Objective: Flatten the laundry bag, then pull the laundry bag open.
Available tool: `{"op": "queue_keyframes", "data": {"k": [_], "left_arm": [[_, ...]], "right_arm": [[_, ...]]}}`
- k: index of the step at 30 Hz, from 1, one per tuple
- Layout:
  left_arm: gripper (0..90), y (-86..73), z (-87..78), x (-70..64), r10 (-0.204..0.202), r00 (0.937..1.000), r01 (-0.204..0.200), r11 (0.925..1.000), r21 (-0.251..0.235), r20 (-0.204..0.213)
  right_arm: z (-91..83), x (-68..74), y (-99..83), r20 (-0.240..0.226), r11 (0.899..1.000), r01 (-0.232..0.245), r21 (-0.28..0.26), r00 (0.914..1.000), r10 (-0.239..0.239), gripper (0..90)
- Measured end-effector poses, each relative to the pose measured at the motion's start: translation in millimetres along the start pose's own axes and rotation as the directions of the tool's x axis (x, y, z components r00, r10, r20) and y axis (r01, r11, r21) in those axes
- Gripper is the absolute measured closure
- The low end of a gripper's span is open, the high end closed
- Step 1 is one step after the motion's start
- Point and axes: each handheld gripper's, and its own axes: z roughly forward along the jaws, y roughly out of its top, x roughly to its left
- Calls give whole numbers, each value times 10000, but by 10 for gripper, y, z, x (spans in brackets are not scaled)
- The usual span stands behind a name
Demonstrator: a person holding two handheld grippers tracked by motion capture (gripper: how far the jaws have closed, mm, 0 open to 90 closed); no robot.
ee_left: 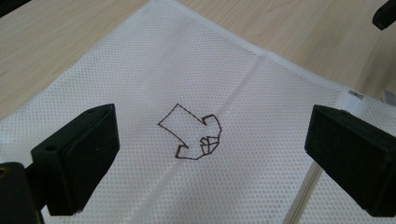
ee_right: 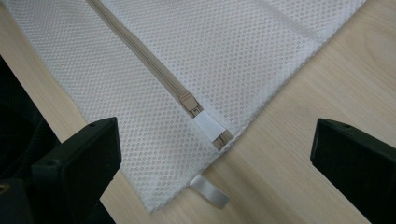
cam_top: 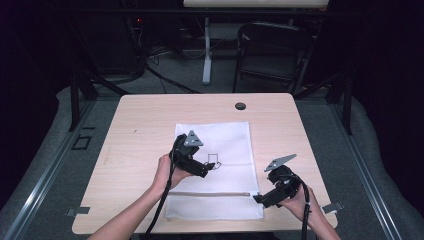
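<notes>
A white mesh bag [cam_top: 215,150] lies flat on the desk [cam_top: 135,130], zipper pull [ee_right: 190,103] near its right end. Both left tongs [cam_top: 209,167] and right tongs [cam_top: 257,199] gape wide, holding nothing. The small pull could slip, or thin mesh could bunch up if pinched instead.

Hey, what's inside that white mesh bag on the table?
Nothing can be made out inside the white mesh bag: it lies flat on the table, with its zipper shut, its slider at the end. Only the stitched outline shows; the mesh hides anything thin.

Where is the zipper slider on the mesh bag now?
In the right gripper view, the zipper slider sits near the mesh bag's corner, ahead of the right gripper's open jaws.
</notes>
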Motion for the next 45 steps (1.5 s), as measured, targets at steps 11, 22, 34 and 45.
{"op": "queue_keyframes", "data": {"k": [11,22,34,45], "left_arm": [[35,-57,3,-100,119,9997,-120,9999,51,230],[48,-68,250,-338,614,9948,-643,9974,338,817],[90,-70,525,-612,1275,9773,-1378,9892,503,1694],[178,-147,729,-744,1702,9598,-1904,9790,724,2232]], "right_arm": [[14,-14,3,289,9999,0,172,9996,-5,117],[48,-18,29,490,9998,86,-187,9988,-77,365],[227,-24,12,221,9982,204,559,9995,-216,880],[428,-1,5,347,9911,468,1245,9981,-515,900]]}}
